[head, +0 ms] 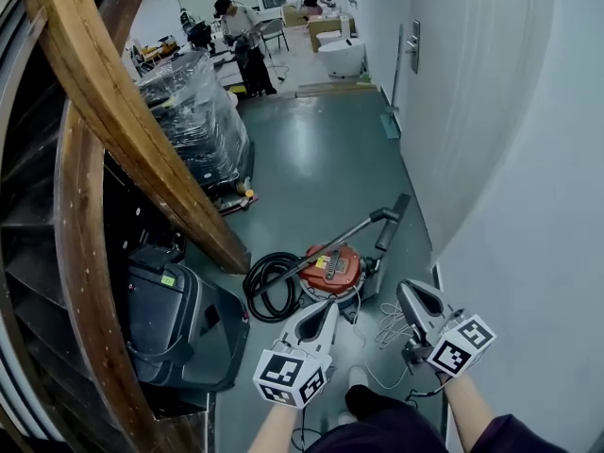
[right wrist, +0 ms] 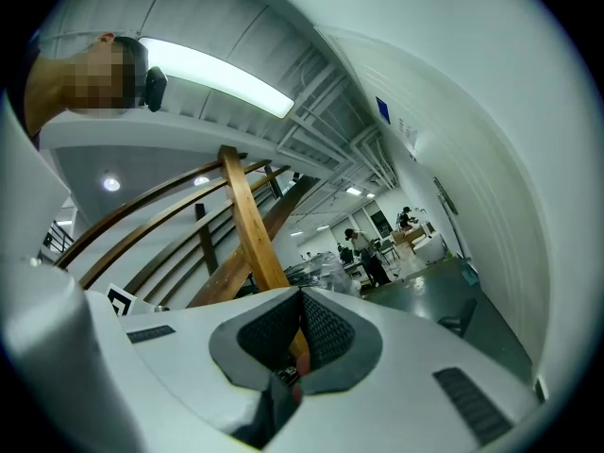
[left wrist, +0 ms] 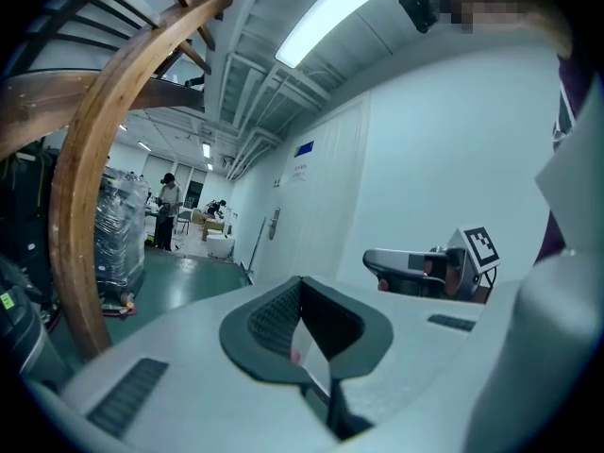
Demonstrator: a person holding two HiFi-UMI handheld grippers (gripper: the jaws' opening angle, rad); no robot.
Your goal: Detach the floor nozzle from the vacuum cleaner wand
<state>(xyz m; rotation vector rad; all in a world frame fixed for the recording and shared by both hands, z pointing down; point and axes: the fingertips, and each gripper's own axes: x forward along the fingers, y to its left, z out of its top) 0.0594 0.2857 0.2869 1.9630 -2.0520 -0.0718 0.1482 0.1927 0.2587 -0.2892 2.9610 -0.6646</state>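
A red vacuum cleaner (head: 330, 270) sits on the shiny green floor (head: 321, 159) by a curved white wall (head: 510, 159). Wooden stairs (head: 123, 111) stand beside it. The left gripper (head: 326, 311) and right gripper (head: 410, 293) are closed, empty.

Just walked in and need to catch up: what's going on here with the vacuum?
A person holds a gripper in each hand. The left gripper and right gripper are both shut and empty, held out over a red vacuum cleaner on the green floor. Its black hose loops to the left. The wand slants toward the wall, with the floor nozzle attached at its end. Neither gripper touches the vacuum, so detaching has not begun.
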